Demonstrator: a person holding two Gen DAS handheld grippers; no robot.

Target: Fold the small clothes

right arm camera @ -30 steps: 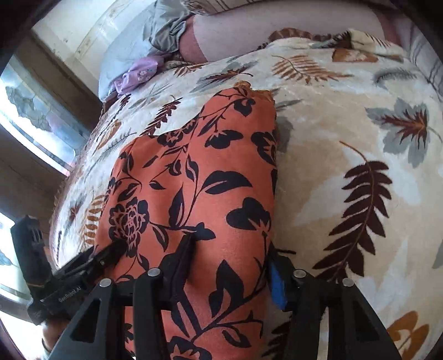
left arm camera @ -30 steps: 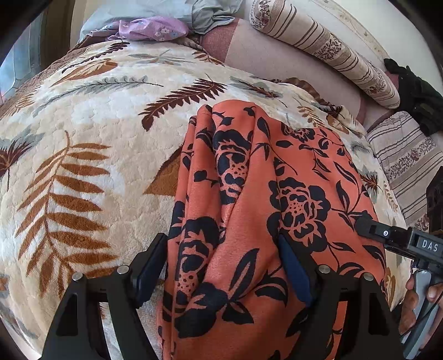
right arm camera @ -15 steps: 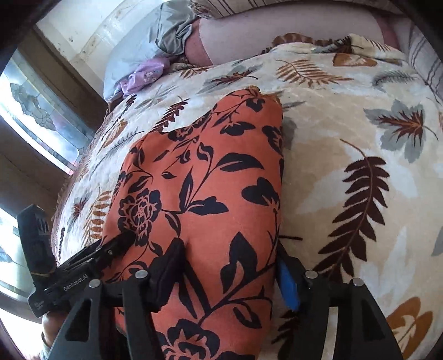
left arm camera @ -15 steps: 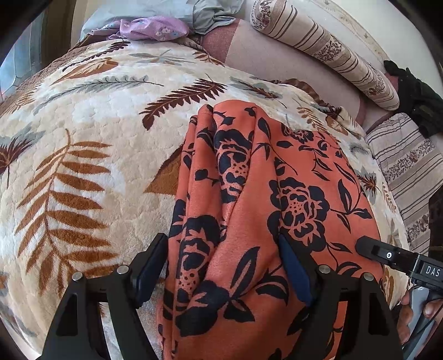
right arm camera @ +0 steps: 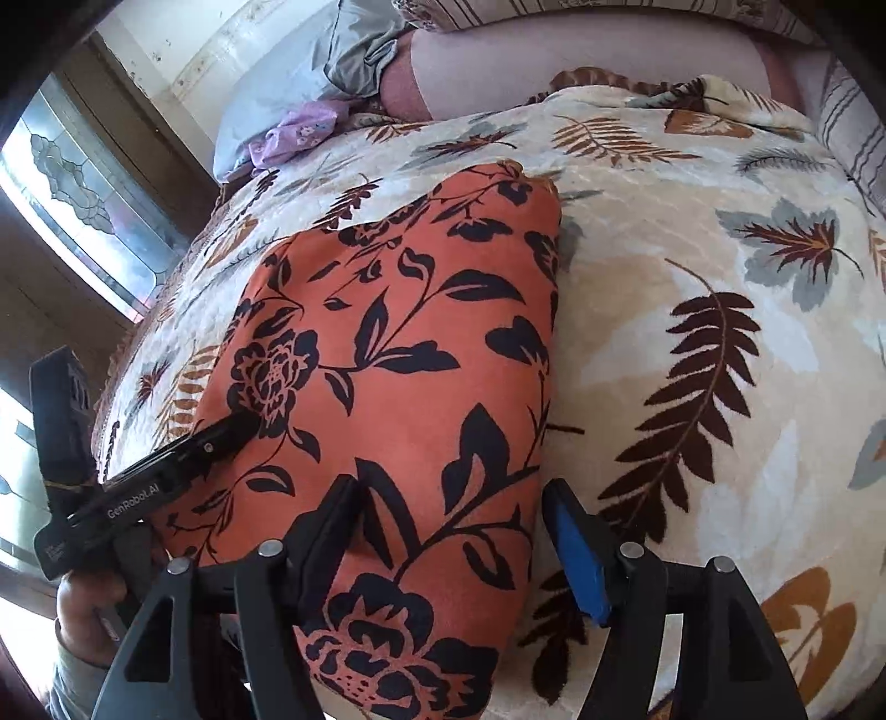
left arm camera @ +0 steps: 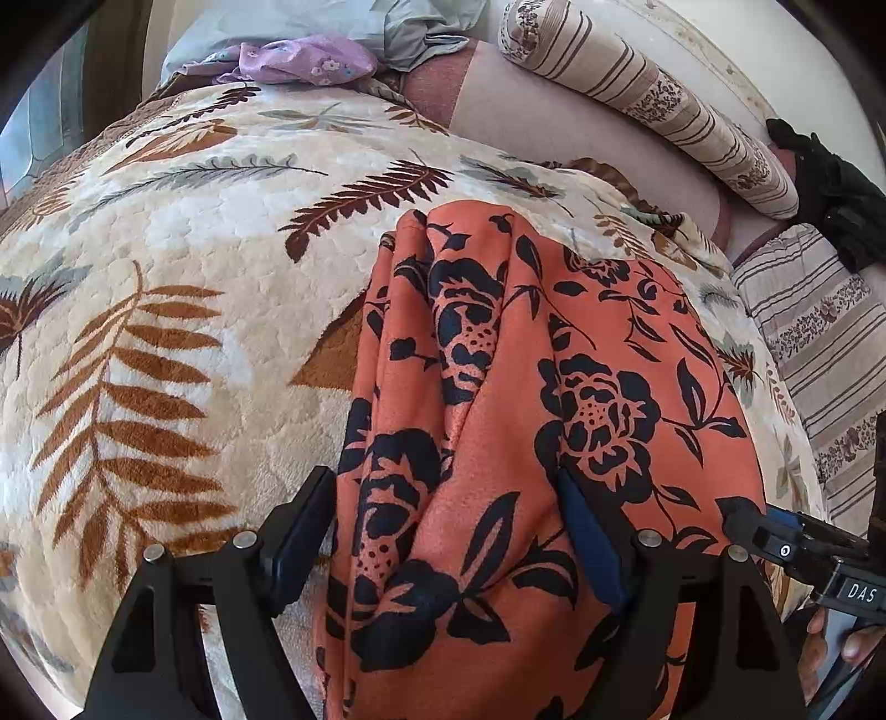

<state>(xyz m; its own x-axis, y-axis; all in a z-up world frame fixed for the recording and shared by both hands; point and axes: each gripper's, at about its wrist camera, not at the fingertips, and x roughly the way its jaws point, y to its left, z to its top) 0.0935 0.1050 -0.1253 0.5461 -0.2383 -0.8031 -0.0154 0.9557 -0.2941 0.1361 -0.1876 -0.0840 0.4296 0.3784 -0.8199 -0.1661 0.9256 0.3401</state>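
An orange garment with black flower print [left arm camera: 498, 421] lies folded lengthwise on the leaf-patterned blanket [left arm camera: 166, 288]. Its left side is bunched in ridges. My left gripper [left arm camera: 443, 531] is open, its fingers astride the garment's near left part. My right gripper [right arm camera: 448, 531] is open, its fingers astride the near right part of the garment [right arm camera: 398, 354]. Whether the fingers touch the cloth is unclear. The right gripper's tip shows in the left wrist view [left arm camera: 786, 545], and the left gripper shows in the right wrist view [right arm camera: 183, 454].
A lilac garment [left arm camera: 299, 58] and grey-blue cloth [left arm camera: 387, 27] lie at the far end of the bed. Striped bolster pillows [left arm camera: 653, 105] line the back and right side. A black item [left arm camera: 830, 188] sits at far right. A window [right arm camera: 83, 183] is on the left.
Both grippers have drawn back slightly toward the near edge, so more of the garment shows ahead. The jaws stay open and the garment lies much as before.
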